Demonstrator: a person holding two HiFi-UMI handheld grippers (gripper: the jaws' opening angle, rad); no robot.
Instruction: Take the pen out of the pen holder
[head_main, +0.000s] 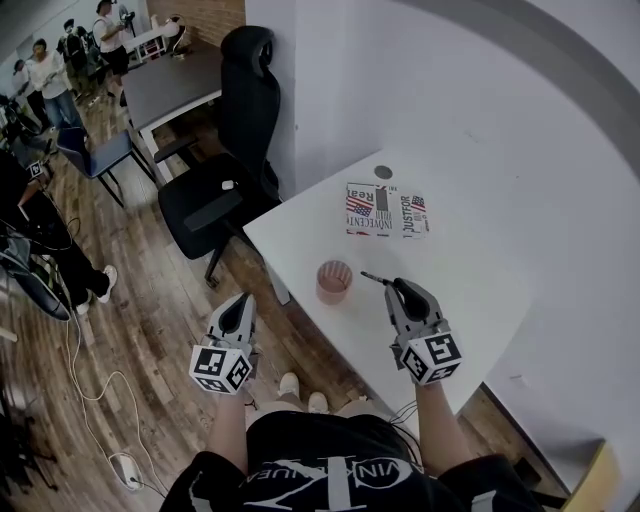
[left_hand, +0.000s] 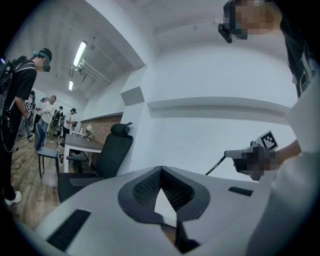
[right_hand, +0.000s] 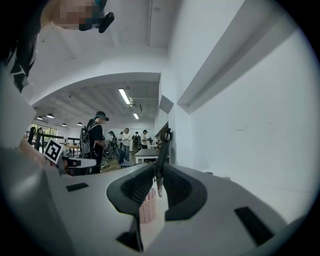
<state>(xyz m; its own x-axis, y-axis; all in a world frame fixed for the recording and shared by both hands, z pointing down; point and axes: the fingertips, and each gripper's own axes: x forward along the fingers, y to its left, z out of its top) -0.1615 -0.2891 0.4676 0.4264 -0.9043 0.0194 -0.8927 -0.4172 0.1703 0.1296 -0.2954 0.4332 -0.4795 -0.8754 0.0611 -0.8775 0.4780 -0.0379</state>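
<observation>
A pink mesh pen holder stands near the front left edge of the white table. My right gripper hovers just right of it, shut on a dark pen that sticks out toward the holder. In the right gripper view the pen stands pinched between the jaws of the right gripper, clear of the holder below. My left gripper hangs off the table's left side over the floor. Its jaws meet at the tips with nothing between them.
A printed booklet and a small round disc lie farther back on the table. A black office chair stands left of the table, against a white wall. Several people stand by a dark desk at the far left. Cables lie on the wooden floor.
</observation>
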